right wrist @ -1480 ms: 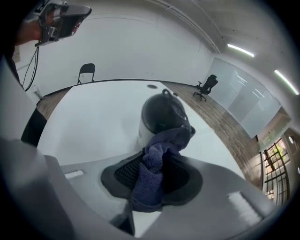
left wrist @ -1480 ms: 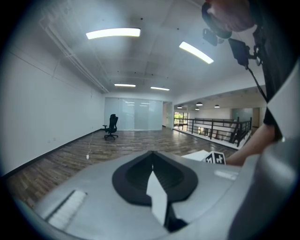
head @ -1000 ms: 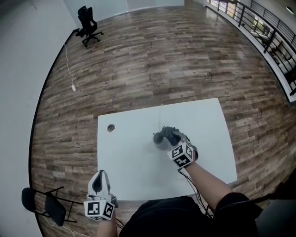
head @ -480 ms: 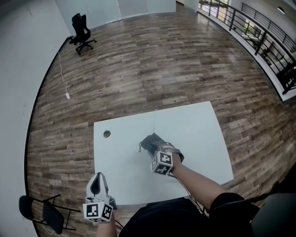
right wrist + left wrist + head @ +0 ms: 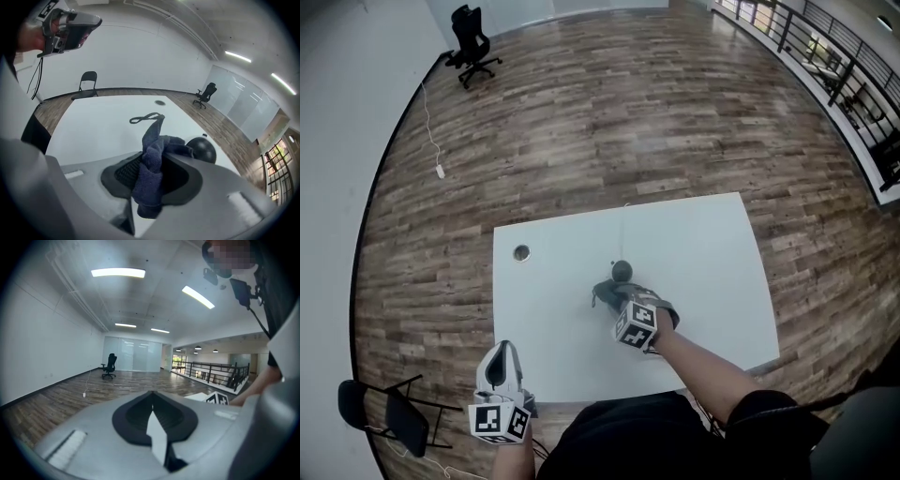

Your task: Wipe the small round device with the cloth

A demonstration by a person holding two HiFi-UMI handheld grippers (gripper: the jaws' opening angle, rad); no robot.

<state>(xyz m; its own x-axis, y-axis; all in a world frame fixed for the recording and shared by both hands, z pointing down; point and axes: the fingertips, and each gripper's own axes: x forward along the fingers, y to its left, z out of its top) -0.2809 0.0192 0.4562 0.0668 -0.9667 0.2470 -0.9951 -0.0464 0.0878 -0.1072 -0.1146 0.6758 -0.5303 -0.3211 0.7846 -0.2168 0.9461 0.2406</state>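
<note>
Where fuzzy cloth (image 5: 151,176) bunches, glossy dome-shaped device (image 5: 202,149) sits beside

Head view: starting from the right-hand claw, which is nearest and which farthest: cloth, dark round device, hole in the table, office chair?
1. Cloth, clamped in the right claw itself.
2. Small round device, just beyond the cloth on the table.
3. Round hole, near the table's far left corner.
4. Office chair, far off at the view's upper left.

Open-plan office: swivel chair (image 5: 474,42), white table (image 5: 546,323).
</note>
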